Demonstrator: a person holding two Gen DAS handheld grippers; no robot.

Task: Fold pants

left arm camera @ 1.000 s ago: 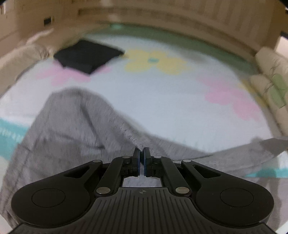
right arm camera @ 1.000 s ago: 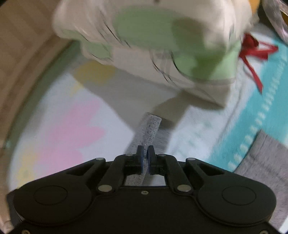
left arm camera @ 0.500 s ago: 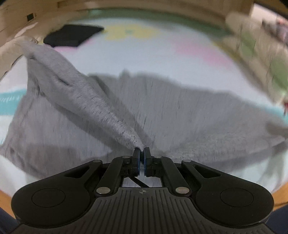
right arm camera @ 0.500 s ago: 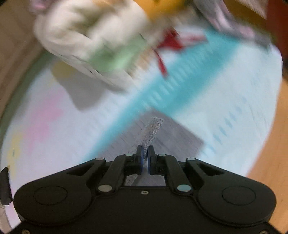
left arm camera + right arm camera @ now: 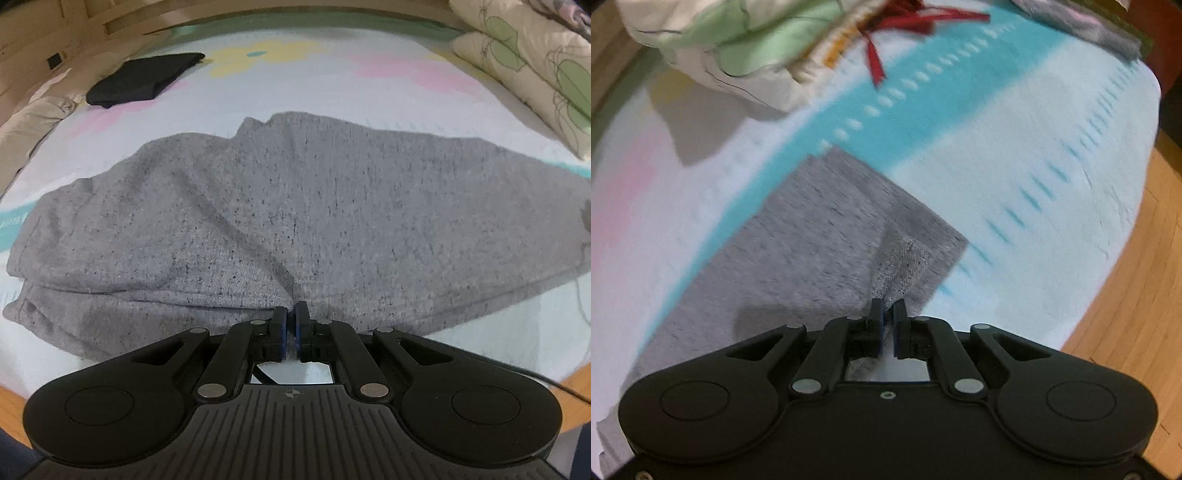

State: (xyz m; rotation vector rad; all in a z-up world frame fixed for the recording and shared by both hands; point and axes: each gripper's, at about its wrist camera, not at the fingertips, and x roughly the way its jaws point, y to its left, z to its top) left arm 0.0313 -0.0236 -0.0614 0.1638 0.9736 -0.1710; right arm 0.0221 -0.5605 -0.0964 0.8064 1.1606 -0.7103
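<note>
Left gripper [image 5: 290, 318] clenched on a pinch of the grey pants [image 5: 314, 206], fabric caught between its fingers at the near edge. Pants lie spread on the bed sheet [image 5: 332, 92], stretching ahead of the fingers and out to both sides. Right gripper [image 5: 888, 309] clenched on a raised fold at the pants' [image 5: 820, 236] end, corner lying just ahead and right. Black folded cloth [image 5: 144, 79] far ahead-left of left fingers, pillow [image 5: 535, 62] far ahead-right.

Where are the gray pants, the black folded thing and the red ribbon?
gray pants [image 5: 332, 206], left wrist view, middle of the fabric.
black folded cloth [image 5: 144, 79], left wrist view, its top.
red ribbon [image 5: 875, 61], right wrist view, hanging strip.
</note>
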